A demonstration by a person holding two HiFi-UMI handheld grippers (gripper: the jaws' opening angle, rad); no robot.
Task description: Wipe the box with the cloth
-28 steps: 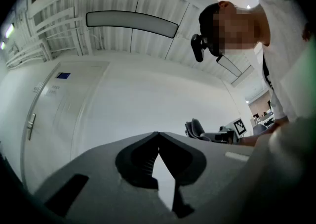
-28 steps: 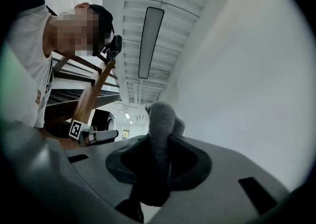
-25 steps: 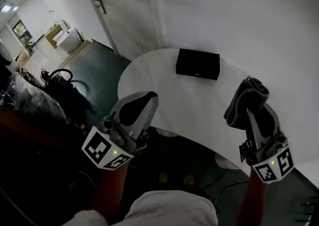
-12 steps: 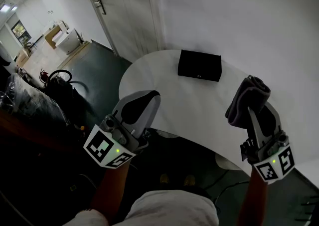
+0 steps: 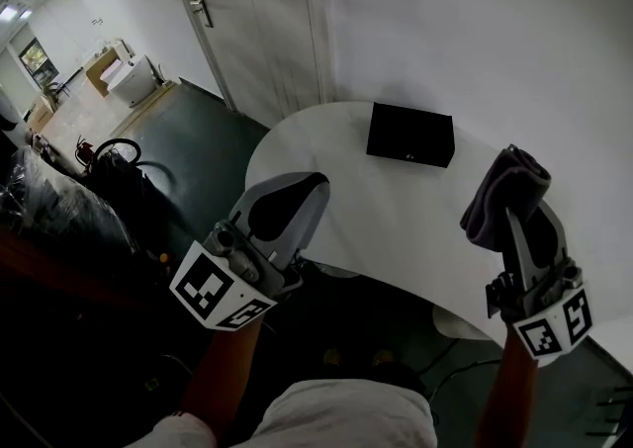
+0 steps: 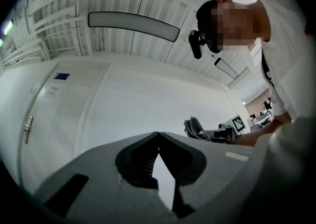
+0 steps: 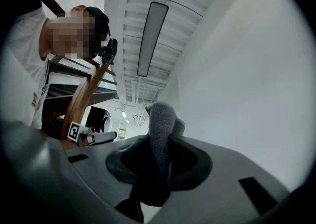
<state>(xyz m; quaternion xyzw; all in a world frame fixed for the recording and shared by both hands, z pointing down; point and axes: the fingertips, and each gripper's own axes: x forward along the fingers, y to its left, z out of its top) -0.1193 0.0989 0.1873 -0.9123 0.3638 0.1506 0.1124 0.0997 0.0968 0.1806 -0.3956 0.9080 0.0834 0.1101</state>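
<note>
Accordingly, the cloth (image 5: pixel 502 191) was found clamped in the right gripper (image 5: pixel 519 224), and the box (image 5: pixel 410 134) was located ahead and leftward on the table (image 5: pixel 297 144), its long axis set crosswise.

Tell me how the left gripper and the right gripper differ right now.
The left gripper is shut on nothing, its tips meeting; the right gripper is shut on a grey cloth that sticks out past its tips. In the head view the left gripper sits at the white table's left edge, the right gripper towards its right side. Both are shut, and neither touches the black box.
</note>
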